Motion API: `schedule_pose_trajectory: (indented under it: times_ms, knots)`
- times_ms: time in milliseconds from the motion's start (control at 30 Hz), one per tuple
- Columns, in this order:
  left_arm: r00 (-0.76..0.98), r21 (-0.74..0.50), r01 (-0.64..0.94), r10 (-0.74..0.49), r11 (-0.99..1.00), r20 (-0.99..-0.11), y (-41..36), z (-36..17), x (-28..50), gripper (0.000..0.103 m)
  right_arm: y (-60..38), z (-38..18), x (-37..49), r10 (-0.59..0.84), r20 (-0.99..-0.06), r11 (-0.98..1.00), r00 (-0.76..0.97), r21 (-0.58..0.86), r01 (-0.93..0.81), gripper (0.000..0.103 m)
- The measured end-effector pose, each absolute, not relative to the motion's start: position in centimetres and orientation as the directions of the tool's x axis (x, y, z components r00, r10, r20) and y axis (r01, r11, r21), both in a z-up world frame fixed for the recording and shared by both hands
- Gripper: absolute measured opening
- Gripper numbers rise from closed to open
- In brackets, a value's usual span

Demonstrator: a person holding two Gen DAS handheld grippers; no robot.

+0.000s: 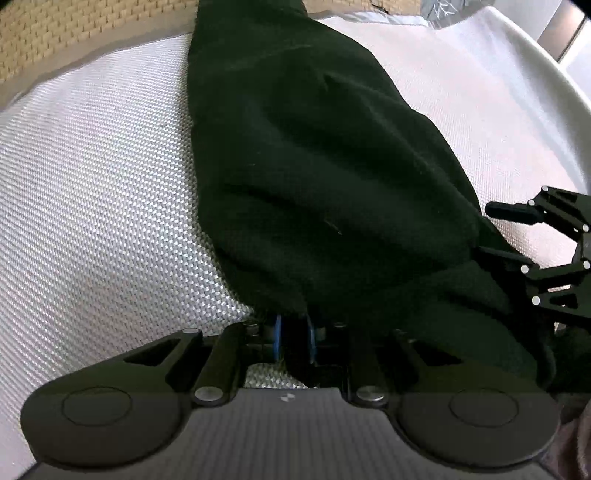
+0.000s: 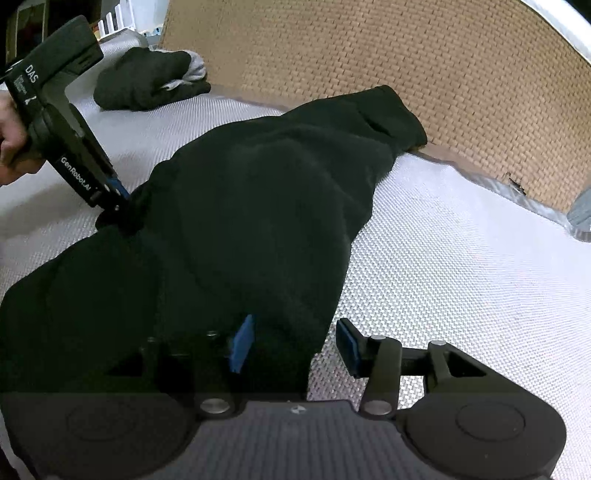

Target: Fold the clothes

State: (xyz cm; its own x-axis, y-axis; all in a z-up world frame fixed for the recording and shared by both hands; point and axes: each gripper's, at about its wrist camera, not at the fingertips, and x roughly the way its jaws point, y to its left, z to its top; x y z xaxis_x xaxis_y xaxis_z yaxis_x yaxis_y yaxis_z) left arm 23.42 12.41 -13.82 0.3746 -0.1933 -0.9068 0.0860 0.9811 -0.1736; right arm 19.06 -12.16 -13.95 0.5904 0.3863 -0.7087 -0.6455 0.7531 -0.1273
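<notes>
A black garment (image 1: 314,166) lies lengthwise on the white woven surface (image 1: 92,203), one end draped onto the tan mat. My left gripper (image 1: 294,338) pinches its near edge, the blue pads close together with cloth between them. In the right wrist view the left gripper (image 2: 120,201) bites into the garment (image 2: 258,203) from the left, held by a person's hand (image 2: 7,140). My right gripper (image 2: 295,345) stands open. The garment's edge lies between its jaws, touching the left pad (image 2: 242,343) and apart from the right pad (image 2: 349,347). The right gripper (image 1: 495,236) also shows at the garment's right edge.
A second dark garment with a grey lining (image 2: 147,79) lies bunched at the back left. A tan woven mat (image 2: 369,55) borders the white surface at the back. A white rack (image 2: 114,18) stands behind. A grey item (image 2: 581,210) sits at the right edge.
</notes>
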Motion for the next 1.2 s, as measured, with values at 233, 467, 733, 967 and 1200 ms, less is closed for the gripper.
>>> schedule_pose_trajectory:
  times_ms: [233, 467, 733, 967, 1200]
  knots:
    - [0.388, -0.158, 0.074, -0.175, 0.985, -0.905, 12.5, -14.1, 23.7, 0.017, -12.2, -13.9, 19.4, 0.392, -0.721, 0.748, 0.571, -0.112, -0.654, 0.054]
    - [0.397, -0.134, 0.068, -0.15, 0.989, -0.905, 12.5, -14.4, 24.2, 0.017, -12.4, -13.6, 20.2, 0.414, -0.74, 0.737, 0.53, -0.07, -0.672, 0.054]
    - [0.417, -0.13, 0.074, -0.149, 0.989, -0.897, 13.1, -14.5, 24.3, 0.015, -13.7, -13.4, 21.0, 0.5, -0.715, 0.748, 0.488, 0.072, -0.66, 0.053]
    - [0.414, -0.211, 0.055, -0.215, 0.976, -0.885, 14.8, -13.6, 24.0, 0.029, -16.5, -13.4, 24.7, 0.674, -0.643, 0.701, 0.364, 0.402, -0.589, 0.054]
    - [0.575, -0.354, 0.008, -0.294, 0.935, -0.763, 18.2, -10.4, 23.3, 0.054, -18.3, -12.6, 26.1, 0.73, -0.566, 0.672, 0.383, 0.489, -0.556, 0.054]
